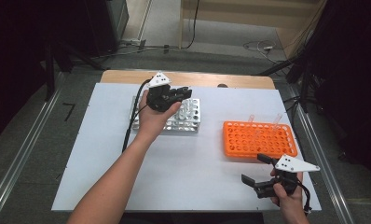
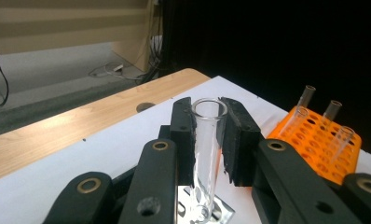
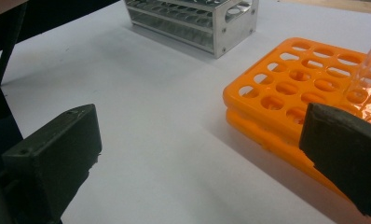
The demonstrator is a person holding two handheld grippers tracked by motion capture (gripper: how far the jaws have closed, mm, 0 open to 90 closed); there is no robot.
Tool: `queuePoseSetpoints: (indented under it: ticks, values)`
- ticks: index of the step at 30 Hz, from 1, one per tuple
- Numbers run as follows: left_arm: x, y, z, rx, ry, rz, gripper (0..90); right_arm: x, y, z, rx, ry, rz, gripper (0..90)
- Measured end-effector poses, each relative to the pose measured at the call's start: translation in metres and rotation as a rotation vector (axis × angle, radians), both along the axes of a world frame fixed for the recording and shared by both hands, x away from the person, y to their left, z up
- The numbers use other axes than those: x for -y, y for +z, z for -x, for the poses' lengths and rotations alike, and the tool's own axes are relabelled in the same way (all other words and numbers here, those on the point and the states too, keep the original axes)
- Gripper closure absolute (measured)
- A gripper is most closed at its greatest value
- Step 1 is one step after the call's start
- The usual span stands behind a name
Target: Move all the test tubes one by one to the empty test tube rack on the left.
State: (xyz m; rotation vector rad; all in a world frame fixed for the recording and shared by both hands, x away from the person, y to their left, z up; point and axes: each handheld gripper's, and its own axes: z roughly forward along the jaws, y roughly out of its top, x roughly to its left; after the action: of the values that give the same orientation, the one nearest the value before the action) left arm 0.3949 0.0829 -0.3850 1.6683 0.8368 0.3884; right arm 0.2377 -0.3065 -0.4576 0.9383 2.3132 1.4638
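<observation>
My left gripper (image 1: 186,92) hovers over the silver metal rack (image 1: 141,122) at the table's middle back. In the left gripper view its jaws are shut on a clear glass test tube (image 2: 207,140), held upright with its bottom end down at the silver metal rack (image 2: 221,212). An orange rack (image 1: 259,139) lies at the right, with a few clear tubes (image 2: 332,112) standing in its far rows. My right gripper (image 1: 257,169) rests near the front right edge, just in front of the orange rack (image 3: 295,88), jaws wide apart with nothing between them.
A white sheet (image 1: 99,154) covers the table, with a wooden strip (image 1: 127,76) along the back edge. The left gripper's black cable (image 1: 127,130) trails down beside the forearm. Dark stands and floor cables surround the table.
</observation>
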Motion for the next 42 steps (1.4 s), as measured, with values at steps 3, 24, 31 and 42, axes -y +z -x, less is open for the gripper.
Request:
queuePoseSetpoints:
  ticks: [3, 24, 31, 42]
  values:
    - [0.002, -0.003, -0.009, -0.003, 0.011, 0.005, 75.9, 0.001, -0.001, -0.001, -0.002, -0.005, -0.004, 0.0]
    - [0.025, -0.016, -0.055, -0.013, 0.096, 0.025, 75.9, 0.002, -0.003, -0.002, -0.007, -0.003, -0.007, 0.0]
    - [0.029, -0.025, -0.059, -0.018, 0.104, -0.001, 75.9, 0.003, -0.004, -0.003, -0.015, -0.001, -0.007, 0.0]
    - [0.040, -0.038, -0.061, -0.024, 0.115, -0.073, 75.9, 0.005, -0.003, -0.003, -0.014, -0.007, -0.017, 0.0]
